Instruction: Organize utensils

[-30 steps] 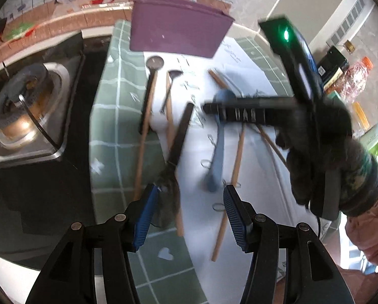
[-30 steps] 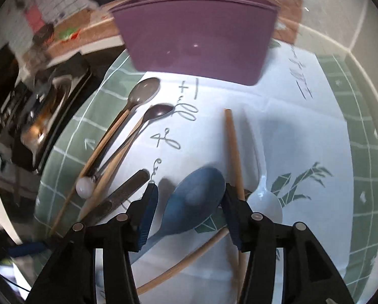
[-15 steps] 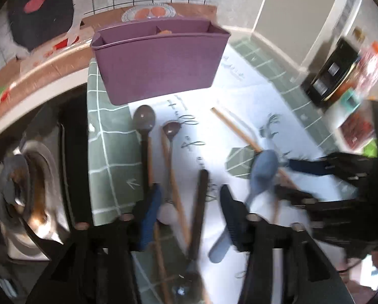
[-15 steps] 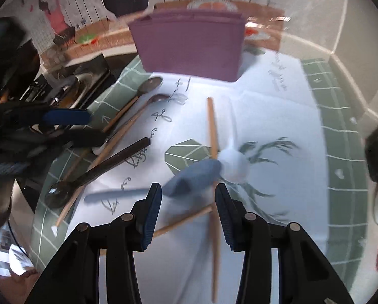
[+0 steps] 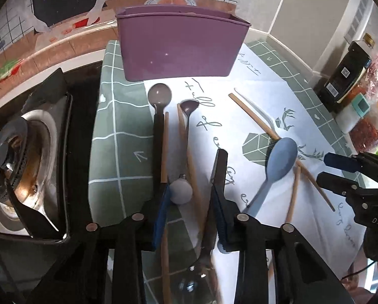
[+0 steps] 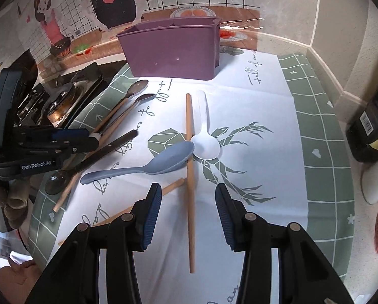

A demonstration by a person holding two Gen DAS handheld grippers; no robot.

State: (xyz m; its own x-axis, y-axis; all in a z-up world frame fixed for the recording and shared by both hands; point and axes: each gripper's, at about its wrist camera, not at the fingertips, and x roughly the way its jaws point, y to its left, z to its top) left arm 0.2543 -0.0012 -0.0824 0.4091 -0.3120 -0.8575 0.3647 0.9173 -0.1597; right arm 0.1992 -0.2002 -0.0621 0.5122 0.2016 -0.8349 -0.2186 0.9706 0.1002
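Left tool [image 5: 189, 210], jaws just narrowing around the ball-ended spoon [image 5: 181, 194] whose handle runs straight ahead of you toward the purple caddy [image 5: 178, 48].

Purple caddy [image 6: 171, 50]; blue spoon [image 6: 143, 168]; green-checked cloth [image 6: 320, 136].

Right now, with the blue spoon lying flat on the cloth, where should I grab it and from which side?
Probably take the blue spoon by its handle, midway along, coming straight down from above with the jaws across the handle. The handle is slim and lies clear on the white cloth, while the bowl rests over a wooden chopstick and right beside the white spoon, so a grip there could snag both.
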